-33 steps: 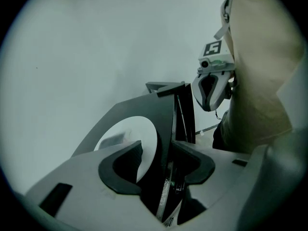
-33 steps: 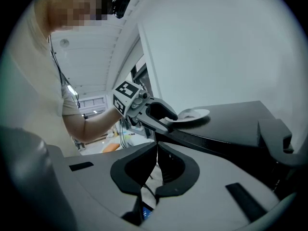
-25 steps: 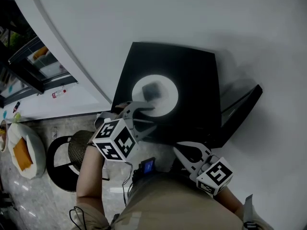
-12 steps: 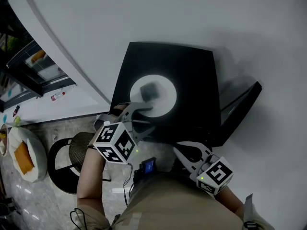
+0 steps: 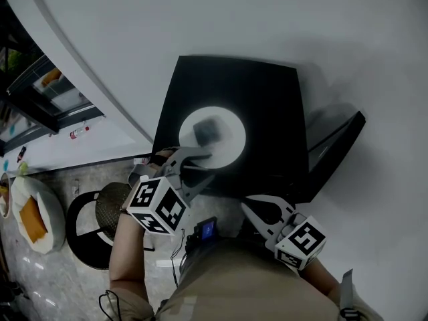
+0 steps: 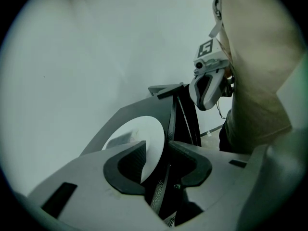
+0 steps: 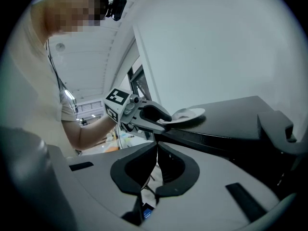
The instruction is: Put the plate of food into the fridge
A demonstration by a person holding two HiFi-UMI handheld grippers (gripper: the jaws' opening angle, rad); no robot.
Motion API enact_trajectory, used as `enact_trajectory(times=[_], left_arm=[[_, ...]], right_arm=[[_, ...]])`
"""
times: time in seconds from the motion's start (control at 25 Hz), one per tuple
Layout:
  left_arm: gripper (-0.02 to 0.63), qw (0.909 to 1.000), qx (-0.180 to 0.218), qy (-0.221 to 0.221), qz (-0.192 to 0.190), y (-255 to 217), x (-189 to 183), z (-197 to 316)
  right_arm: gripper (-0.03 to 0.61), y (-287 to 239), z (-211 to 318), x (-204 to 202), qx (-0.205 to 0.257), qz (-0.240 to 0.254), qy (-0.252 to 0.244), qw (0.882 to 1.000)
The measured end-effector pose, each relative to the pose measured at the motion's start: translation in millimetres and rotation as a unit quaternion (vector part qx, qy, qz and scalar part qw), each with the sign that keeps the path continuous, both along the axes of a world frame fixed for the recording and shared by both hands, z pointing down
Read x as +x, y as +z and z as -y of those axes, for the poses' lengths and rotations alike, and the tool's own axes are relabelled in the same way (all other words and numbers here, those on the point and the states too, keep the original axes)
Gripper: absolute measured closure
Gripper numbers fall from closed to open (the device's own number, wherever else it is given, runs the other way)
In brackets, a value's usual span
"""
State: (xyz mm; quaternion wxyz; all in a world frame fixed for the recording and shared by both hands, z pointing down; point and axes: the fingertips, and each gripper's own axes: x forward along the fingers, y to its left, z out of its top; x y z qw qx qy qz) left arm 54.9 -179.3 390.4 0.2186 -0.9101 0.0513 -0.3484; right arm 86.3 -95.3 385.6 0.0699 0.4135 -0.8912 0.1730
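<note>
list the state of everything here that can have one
plate: on top of the fridge, rim between the left gripper's fingers
food: on the plate
left gripper: fingers have just been closing, shut on the plate rim
right gripper: fingers shut, empty
fridge door: open

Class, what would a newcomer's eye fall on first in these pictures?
The white plate holding a dark chunk of food, bright on the black fridge top at centre. The left claw has just been closing, the plate's near rim between its jaws; the right claw sits shut and empty at the fridge's front.
</note>
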Motion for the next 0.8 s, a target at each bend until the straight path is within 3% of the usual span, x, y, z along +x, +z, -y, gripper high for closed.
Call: enact_trajectory(times=[0.24, 0.48, 0.56, 0.68, 0.8], left_arm=[[0.493, 0.9999, 0.011, -0.005, -0.008, -2.2, -1.2, -3.0], [0.502, 0.9999, 0.004, -0.006, -0.015, -3.2, -4.0, -8.8], [0.502, 0.9997, -0.002, -0.006, -0.023, -3.7, -5.2, -12.1], [0.502, 0.9996, -0.006, -0.004, -0.029, -3.6, -6.3, -15.9], [0.502, 0.9995, -0.006, 0.000, -0.031, -1.6, -7.4, -18.0]], right_arm=[[0.557, 1.1, 7.9, -0.4, -0.025, 0.031, 0.012, 0.999], [0.555, 7.2, 23.9, 11.1, -0.073, 0.083, 0.062, 0.992], [0.555, 4.4, 26.9, 9.9, -0.097, 0.141, 0.061, 0.983], [0.550, -0.9, 33.5, 5.0, -0.136, 0.235, 0.055, 0.961], [0.462, -2.3, 41.7, -3.5, -0.170, 0.298, 0.046, 0.938]])
